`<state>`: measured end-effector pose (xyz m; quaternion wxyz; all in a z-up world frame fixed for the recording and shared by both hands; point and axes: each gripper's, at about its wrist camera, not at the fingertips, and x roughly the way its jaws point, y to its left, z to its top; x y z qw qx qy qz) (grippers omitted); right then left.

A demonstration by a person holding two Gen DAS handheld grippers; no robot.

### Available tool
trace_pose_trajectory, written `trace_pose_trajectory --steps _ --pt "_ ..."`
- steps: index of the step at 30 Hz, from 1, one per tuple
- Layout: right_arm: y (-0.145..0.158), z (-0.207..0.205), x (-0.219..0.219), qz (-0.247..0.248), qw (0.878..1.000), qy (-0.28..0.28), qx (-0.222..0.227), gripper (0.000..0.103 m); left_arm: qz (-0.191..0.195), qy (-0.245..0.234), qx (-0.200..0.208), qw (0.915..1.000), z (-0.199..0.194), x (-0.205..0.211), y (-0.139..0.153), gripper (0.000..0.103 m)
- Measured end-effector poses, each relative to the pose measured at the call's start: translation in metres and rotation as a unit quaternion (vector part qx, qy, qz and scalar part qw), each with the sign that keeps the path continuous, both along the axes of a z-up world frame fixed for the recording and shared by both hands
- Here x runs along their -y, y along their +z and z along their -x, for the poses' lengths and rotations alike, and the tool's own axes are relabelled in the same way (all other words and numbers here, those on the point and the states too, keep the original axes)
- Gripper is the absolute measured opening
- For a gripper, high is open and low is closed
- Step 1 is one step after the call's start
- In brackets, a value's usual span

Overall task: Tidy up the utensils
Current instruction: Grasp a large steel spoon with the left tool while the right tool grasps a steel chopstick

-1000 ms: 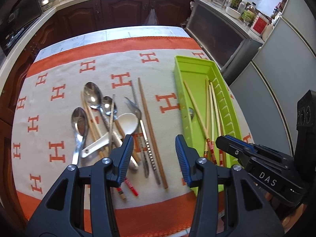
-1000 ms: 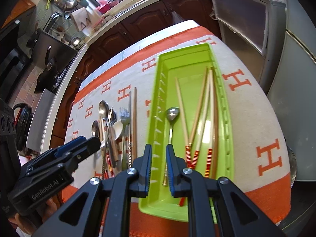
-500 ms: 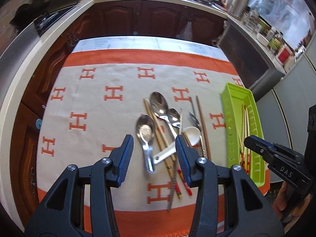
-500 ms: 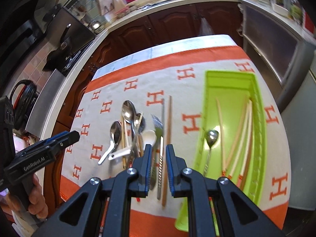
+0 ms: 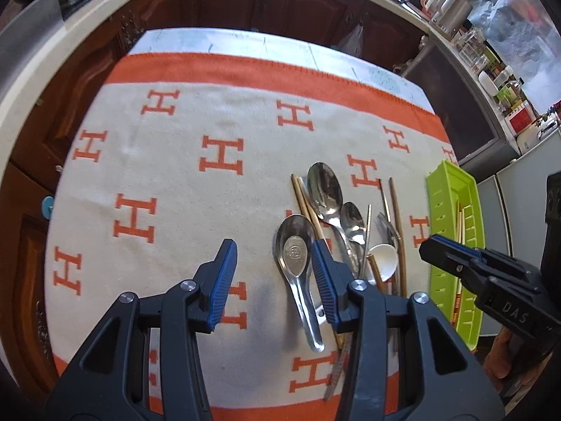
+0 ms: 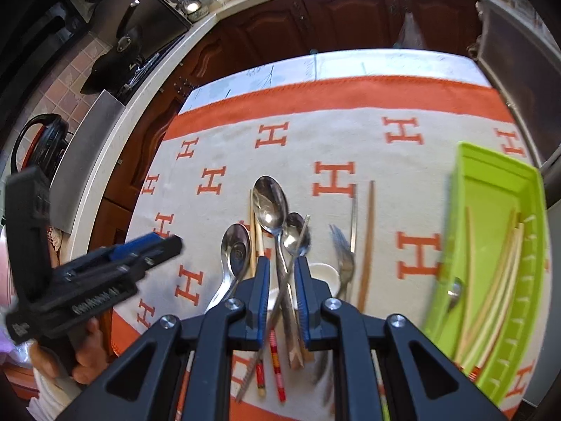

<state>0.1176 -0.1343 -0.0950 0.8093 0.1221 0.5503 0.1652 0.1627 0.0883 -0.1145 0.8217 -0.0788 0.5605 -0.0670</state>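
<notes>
Several loose utensils lie in a pile on the cloth: a steel soup spoon (image 5: 294, 245), a large spoon (image 5: 324, 189), a small spoon (image 6: 296, 235), a white ceramic spoon (image 6: 324, 273), a fork (image 6: 342, 249) and wooden chopsticks (image 6: 368, 238). My left gripper (image 5: 271, 263) hangs open, with the soup spoon's bowl just inside its right finger. My right gripper (image 6: 282, 266) hovers over the spoon handles, its jaws a narrow gap apart and holding nothing. The green tray (image 6: 498, 182) on the right holds chopsticks and one spoon (image 6: 455, 289).
An orange and cream cloth with H marks (image 5: 221, 154) covers the table. Dark wooden cabinets (image 5: 245, 0) and a pale counter ring the far side. A grey appliance (image 5: 466, 112) stands just beyond the tray. A hand (image 6: 87, 347) grips the left tool.
Both grippers have swung left, away from the green tray and over the utensil pile. The left one has come down closer to the soup spoon. Neither jaw gap has changed.
</notes>
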Motion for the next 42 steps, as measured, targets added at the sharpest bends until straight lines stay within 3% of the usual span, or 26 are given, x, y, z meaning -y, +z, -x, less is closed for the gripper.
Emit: trace_pose_trajectory --steps 12,17,24,28,31,35,42 --pt "-0.032 -0.022 -0.008 -0.034 0.998 0.007 -0.043 0.014 0.034 -0.035 -0.029 0.9984 -0.029 0.007 -0.069 0.041" --pt "-0.041 -0.020 -0.003 -0.047 0.997 -0.002 -0.056 0.014 0.035 -0.058 0.001 0.9977 -0.027 0.016 -0.073 0.052" --pt "-0.048 -0.005 -0.006 -0.070 0.995 0.005 -0.070 0.014 0.002 -0.095 0.045 0.9945 -0.019 0.036 -0.076 0.052" --pt "-0.053 0.008 -0.011 -0.076 0.994 0.012 -0.081 0.014 0.005 -0.104 0.053 0.9931 -0.017 0.040 -0.077 0.031" --pt "-0.059 0.016 -0.014 -0.073 0.993 0.015 -0.088 0.014 0.009 -0.110 0.059 0.9921 -0.013 0.039 -0.076 0.027" --pt "-0.067 0.023 -0.019 -0.069 0.993 0.016 -0.098 0.014 0.009 -0.112 0.064 0.9916 -0.008 0.037 -0.077 0.009" --pt "-0.072 0.029 -0.026 -0.041 0.995 0.008 -0.092 0.014 0.031 -0.097 0.070 0.9924 -0.002 0.026 -0.076 0.002"
